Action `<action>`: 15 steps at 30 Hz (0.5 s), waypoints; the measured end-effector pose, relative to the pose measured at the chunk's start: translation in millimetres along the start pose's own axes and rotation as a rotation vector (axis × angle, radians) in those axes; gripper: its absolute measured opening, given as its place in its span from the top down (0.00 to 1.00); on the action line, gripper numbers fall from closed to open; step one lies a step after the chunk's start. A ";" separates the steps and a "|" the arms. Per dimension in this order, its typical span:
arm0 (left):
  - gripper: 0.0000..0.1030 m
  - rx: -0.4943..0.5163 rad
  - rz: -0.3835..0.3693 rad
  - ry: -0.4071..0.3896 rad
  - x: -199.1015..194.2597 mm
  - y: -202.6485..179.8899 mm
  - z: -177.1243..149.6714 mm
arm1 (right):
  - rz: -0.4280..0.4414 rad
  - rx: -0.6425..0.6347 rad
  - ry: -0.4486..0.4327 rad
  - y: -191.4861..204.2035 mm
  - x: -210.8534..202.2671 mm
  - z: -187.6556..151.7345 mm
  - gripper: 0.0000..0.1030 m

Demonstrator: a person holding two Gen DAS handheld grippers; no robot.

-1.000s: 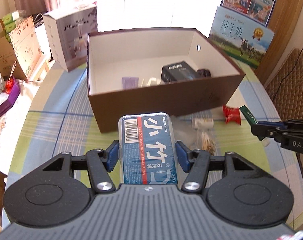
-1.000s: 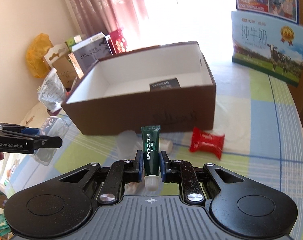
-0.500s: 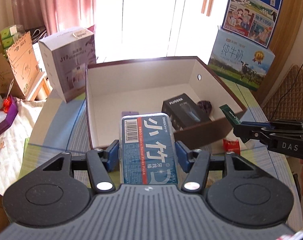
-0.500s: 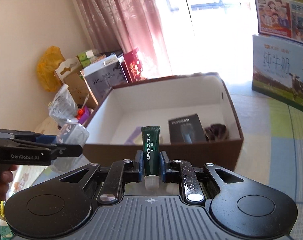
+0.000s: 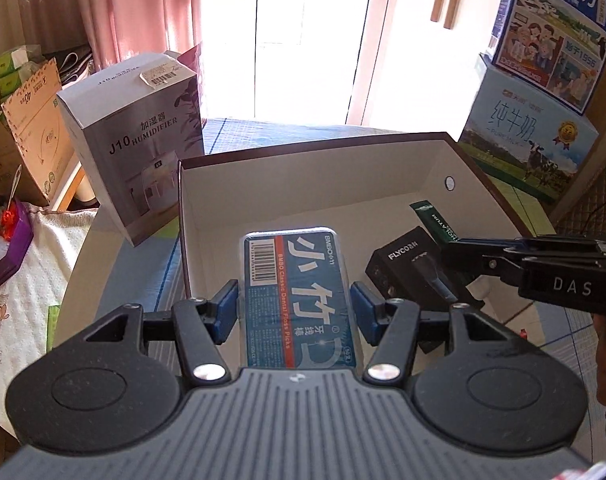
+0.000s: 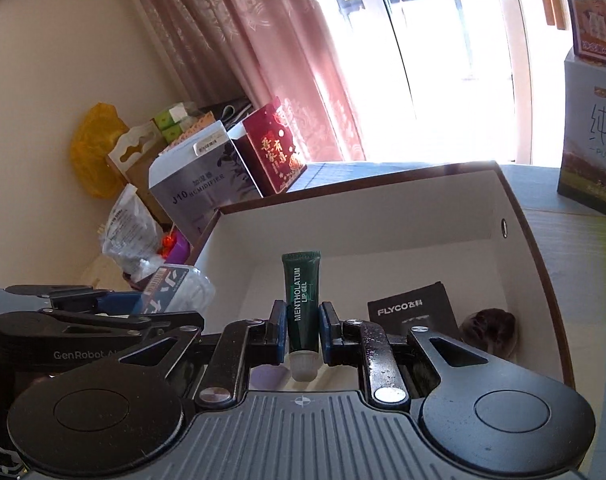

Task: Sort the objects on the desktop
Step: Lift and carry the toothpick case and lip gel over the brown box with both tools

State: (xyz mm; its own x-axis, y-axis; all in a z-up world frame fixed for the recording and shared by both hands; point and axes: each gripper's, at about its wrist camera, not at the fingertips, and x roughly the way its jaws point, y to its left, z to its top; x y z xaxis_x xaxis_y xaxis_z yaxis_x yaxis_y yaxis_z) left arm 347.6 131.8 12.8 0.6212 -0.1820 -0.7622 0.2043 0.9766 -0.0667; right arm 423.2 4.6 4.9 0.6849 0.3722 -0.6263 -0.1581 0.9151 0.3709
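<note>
My left gripper (image 5: pixel 295 312) is shut on a clear floss-pick box with a blue label (image 5: pixel 297 296), held over the open brown cardboard box (image 5: pixel 315 184). Over the same box (image 6: pixel 383 216), my right gripper (image 6: pixel 301 330) is shut on a dark green lip gel tube (image 6: pixel 302 300), white cap toward the camera. In the left wrist view the right gripper (image 5: pixel 455 246) comes in from the right with the tube (image 5: pixel 435 220). In the right wrist view the left gripper (image 6: pixel 131 304) shows at left with the floss box (image 6: pixel 175 286). A black FLYCO box (image 6: pixel 413 312) and a dark round object (image 6: pixel 489 326) lie inside.
A grey J10 humidifier carton (image 5: pixel 135 152) stands left of the brown box. Milk cartons (image 5: pixel 531 152) are stacked at the back right. A red gift box (image 6: pixel 273 152), bags and cardboard crowd the left side. A blue-and-green checked cloth (image 5: pixel 151 276) covers the table.
Both grippers have risen from table level and moved forward over the open box, each still holding its item. The objects on the table in front of the box have dropped out of view.
</note>
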 end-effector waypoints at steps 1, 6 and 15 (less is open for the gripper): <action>0.47 0.003 0.001 0.006 6.9 2.5 3.4 | -0.002 0.002 0.010 -1.9 8.0 3.6 0.87; 0.47 -0.004 0.011 0.045 38.5 15.9 18.9 | -0.022 0.004 0.060 -10.3 44.9 17.3 0.87; 0.47 0.028 0.030 0.081 81.6 22.3 39.1 | -0.034 0.049 0.134 -27.6 91.6 31.2 0.87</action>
State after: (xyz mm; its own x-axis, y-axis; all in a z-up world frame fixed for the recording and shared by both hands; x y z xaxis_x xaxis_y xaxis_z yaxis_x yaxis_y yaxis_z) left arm 432.4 134.2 -25.7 0.5644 -0.1423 -0.8132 0.2088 0.9776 -0.0261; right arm 512.5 8.6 -41.3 0.5878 0.3616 -0.7237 -0.0995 0.9201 0.3789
